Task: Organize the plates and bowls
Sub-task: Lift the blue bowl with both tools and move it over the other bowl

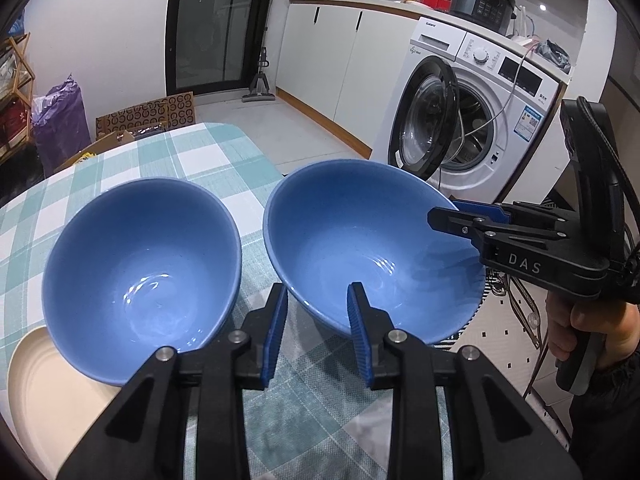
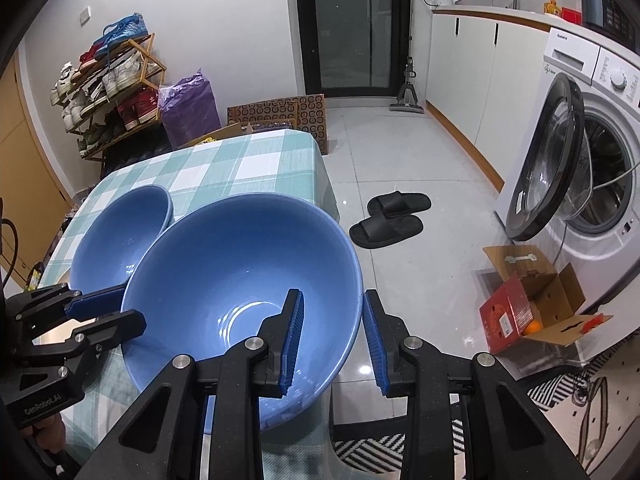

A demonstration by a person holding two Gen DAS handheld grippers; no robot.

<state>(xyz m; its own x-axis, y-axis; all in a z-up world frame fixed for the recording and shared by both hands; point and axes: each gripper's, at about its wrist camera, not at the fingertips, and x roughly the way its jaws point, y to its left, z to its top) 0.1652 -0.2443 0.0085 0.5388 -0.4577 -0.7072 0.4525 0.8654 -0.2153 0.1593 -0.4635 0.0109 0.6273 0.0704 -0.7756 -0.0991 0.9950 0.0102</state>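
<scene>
From the left wrist view, my left gripper point(image 1: 318, 322) has its jaws nearly closed over the near rim of the right blue bowl point(image 1: 360, 248): one pad is outside the wall, the other inside, so I judge that it pinches this rim. The bowl hangs over the right edge of the table point(image 1: 208, 152), tilted, with its open side toward the camera. My right gripper point(image 1: 460, 220) comes in from the right and bites the opposite rim of the same bowl; "DAS" is written on its body. The left blue bowl point(image 1: 140, 264) lies to the left, just beside the held one, and its near edge seems to rest on a cream plate point(image 1: 44, 392). If the next move is stacking, the held bowl must travel left, toward this one. On the washing machine point(image 1: 480, 80) I read "Galanz".

From the right wrist view, the right gripper point(image 2: 332, 340) stands with one pad inside the right blue bowl point(image 2: 240, 280) and the other outside the right rim, jaws narrow; I judge it grips there. The left gripper point(image 2: 100, 308) holds the left rim, and its body carries "GenRobot.AI". The left blue bowl point(image 2: 120, 232) sits behind and to the left on the checked table point(image 2: 248, 160). Both hands are equally on the bowl, but the left one is nearer to the target. The washing machine point(image 2: 592, 92) shows "Galanz" again.
</scene>
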